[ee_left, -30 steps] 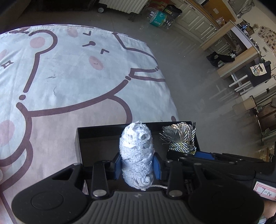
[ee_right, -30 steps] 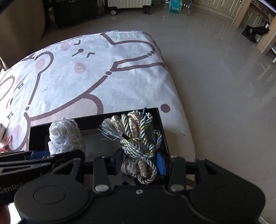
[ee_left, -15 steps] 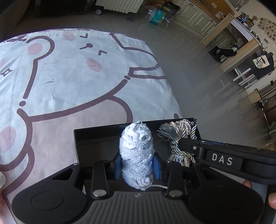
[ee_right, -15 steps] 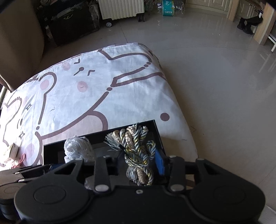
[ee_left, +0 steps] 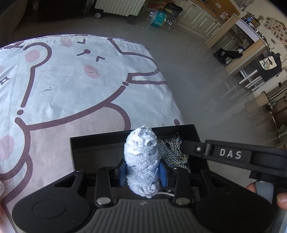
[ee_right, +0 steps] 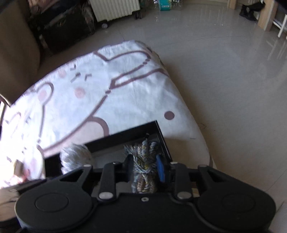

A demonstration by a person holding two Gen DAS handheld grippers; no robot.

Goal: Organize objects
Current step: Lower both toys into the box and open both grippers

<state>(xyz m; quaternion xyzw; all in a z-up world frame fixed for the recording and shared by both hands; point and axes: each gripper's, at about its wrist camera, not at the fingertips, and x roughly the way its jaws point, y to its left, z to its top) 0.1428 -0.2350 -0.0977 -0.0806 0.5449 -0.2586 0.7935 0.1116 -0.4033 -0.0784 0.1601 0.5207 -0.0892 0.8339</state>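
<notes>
On the grey tiled floor (ee_right: 224, 75) lies a white sheet (ee_left: 75, 84) printed with pink-cheeked cartoon animals in dark outline; near the sheet's right edge sits an open black box (ee_left: 100, 152), the landmark here; beyond the sheet, far from the box, a white radiator (ee_right: 114, 8) stands against the wall, and in the left view wooden cabinets (ee_left: 199, 18) run along the far right of the room. Above the box's near rim the left gripper (ee_left: 142, 172) has its blue pads pressed narrow against a roll of white lace (ee_left: 141, 157), which stands upright between them over the box's middle. Over the box's right end the right gripper (ee_right: 143, 170) is closed in on a bundle of twisted cord (ee_right: 143, 161), gold, blue and silver, its frayed tips pointing toward the box's far wall; in the left view the same bundle shows just right of the lace, inside the box's outline; whether either item touches the box floor cannot be told.
</notes>
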